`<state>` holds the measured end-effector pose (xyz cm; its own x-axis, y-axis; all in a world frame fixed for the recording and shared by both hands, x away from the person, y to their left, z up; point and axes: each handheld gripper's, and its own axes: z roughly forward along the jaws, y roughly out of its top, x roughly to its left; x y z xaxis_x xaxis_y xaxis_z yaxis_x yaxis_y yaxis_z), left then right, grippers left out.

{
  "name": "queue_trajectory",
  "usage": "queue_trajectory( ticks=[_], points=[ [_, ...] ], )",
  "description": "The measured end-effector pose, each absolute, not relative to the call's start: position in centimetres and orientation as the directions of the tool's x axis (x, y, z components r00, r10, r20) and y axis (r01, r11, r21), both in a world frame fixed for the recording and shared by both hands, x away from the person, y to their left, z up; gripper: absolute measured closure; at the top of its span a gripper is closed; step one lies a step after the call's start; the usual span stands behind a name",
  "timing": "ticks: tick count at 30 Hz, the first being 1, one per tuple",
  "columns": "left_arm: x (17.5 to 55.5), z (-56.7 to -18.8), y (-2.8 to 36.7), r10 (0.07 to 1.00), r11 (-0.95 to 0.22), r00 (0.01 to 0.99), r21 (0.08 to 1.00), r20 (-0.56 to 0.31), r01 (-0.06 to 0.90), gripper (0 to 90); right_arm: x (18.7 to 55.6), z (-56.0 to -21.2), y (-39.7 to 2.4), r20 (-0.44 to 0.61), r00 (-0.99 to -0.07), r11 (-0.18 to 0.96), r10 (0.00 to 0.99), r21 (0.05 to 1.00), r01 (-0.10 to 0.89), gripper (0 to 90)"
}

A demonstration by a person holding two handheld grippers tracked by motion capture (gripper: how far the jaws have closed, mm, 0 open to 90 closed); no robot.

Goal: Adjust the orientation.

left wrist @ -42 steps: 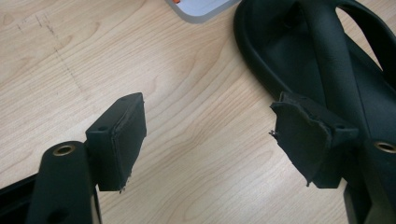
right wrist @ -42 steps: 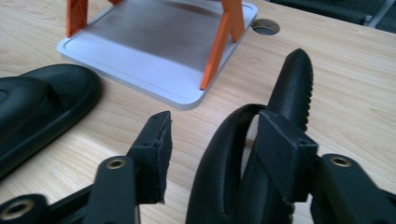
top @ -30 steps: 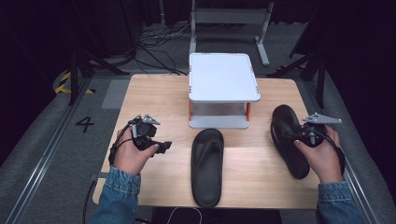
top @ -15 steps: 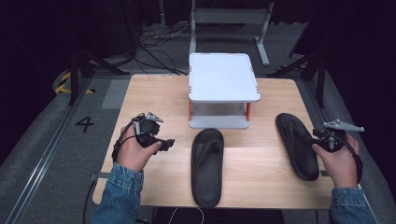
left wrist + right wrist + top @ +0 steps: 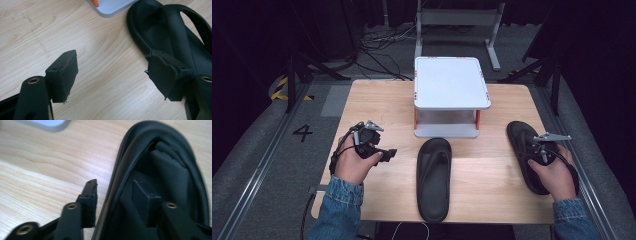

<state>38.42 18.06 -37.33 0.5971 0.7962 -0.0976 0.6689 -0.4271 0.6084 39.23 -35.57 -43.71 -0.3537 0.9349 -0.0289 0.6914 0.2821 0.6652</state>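
A light wooden desk (image 5: 377,100) is seen from above, with a white two-tier plastic stand with orange posts (image 5: 451,82) placed at its 12 o'clock edge. A black rubber flip-flop sandal (image 5: 433,177) is laid lengthwise at the 6 o'clock side of the desk, its toe just short of the stand's lower shelf. A second black flip-flop sandal (image 5: 524,145) is laid at 3 o'clock, close to the desk's edge.

The left claw (image 5: 382,154) is held over bare wood at 9 o'clock, pointed toward the middle sandal. In the left gripper view its jaws are spread wide, with nothing between them but desk; the sandal's rim lies just beside the far jaw.

The right claw (image 5: 539,152) is held at the 3 o'clock sandal. In the right gripper view the sandal's raised edge (image 5: 117,195) is straddled by the partly parted jaws, one outside on the wood and one inside on the footbed; whether the pads press the rim cannot be told.
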Motion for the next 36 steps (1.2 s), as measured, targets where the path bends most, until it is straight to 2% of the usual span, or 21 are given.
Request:
queue_trajectory(
  ticks=[2, 3, 8, 12, 21, 26, 36],
  points=[
    [38.2, -37.3, 18.5, 0.804, -0.417, 0.586, 0.612, -0.096, 0.672, 25.6, 39.6, -43.9, -35.2, -0.045, -0.365, 0.304, 0.93, 0.654, 0.693, 67.1],
    [38.0, -37.3, 18.8, 0.809, -0.409, 0.579, 0.614, -0.097, 0.675, 25.7, 39.7, -43.9, -35.0, -0.07, -0.351, 0.312, 0.934, 0.64, 0.702, 75.9],
    [37.9, -37.2, 19.2, 0.814, -0.401, 0.572, 0.616, -0.1, 0.678, 25.8, 39.4, -43.3, -34.8, -0.006, -0.291, 0.229, 0.957, 0.632, 0.741, 82.1],
    [38.3, -37.0, 18.8, 0.809, -0.4, 0.579, 0.623, -0.105, 0.672, 25.7, 38.1, -42.2, -33.2, 0.02, -0.307, 0.223, 0.951, 0.643, 0.733, 82.3],
    [39.4, -36.9, 17.0, 0.78, -0.439, 0.619, 0.623, -0.095, 0.647, 25.7, 34.2, -40.0, -27.7, -0.029, -0.421, 0.34, 0.907, 0.641, 0.688, 82.2],
    [39.4, -36.8, 17.1, 0.78, -0.436, 0.62, 0.632, -0.09, 0.641, 26.0, 33.2, -40.4, -24.8, -0.032, -0.479, 0.395, 0.877, 0.616, 0.681, 81.4],
    [39.2, -37.0, 17.8, 0.794, -0.42, 0.601, 0.629, -0.094, 0.654, 26.1, 33.1, -41.8, -19.9, 0.041, -0.559, 0.435, 0.828, 0.583, 0.686, 79.2]
  ],
)
